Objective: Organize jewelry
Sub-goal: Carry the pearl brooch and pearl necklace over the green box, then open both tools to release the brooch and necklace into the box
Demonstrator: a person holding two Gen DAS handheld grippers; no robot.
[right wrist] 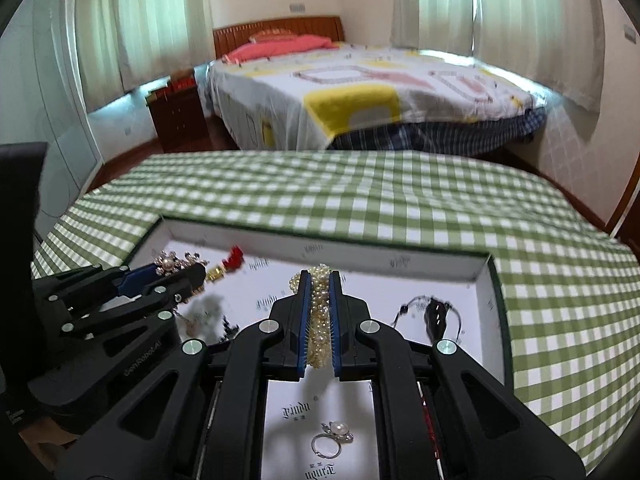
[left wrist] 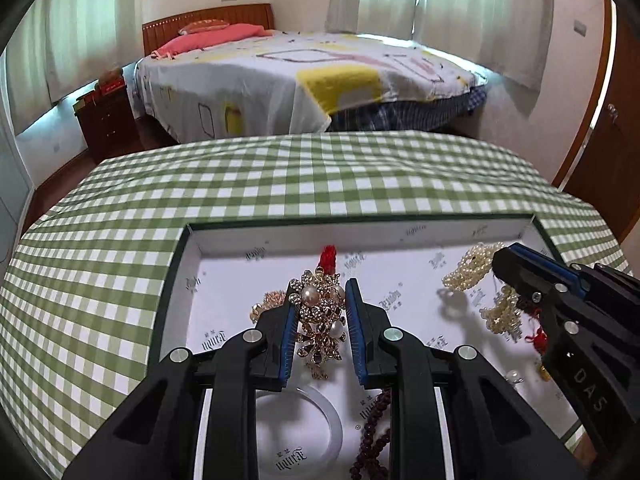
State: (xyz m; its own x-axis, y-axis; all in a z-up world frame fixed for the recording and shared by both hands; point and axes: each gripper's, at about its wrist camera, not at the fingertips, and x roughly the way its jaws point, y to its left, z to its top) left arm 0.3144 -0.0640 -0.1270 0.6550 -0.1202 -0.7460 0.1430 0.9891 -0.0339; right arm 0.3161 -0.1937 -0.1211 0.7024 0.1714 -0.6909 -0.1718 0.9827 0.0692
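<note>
The left claw [left wrist: 320,312] is gripping a gold floral brooch [left wrist: 322,320] at lower centre of its view, over the white box [left wrist: 224,264] on the checked bench [left wrist: 280,176]. The right claw [right wrist: 320,320] is clamping a pearl strand [right wrist: 320,316] (centre of its view). Both pieces are dangling; a loose loop could be snagging the bead pile or slipping free.

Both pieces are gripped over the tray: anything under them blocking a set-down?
Partly. Under the gold rhinestone brooch in the left hand-held gripper lies a white bangle; under the cream pearl strand in the right hand-held gripper, a pearl ring.
</note>
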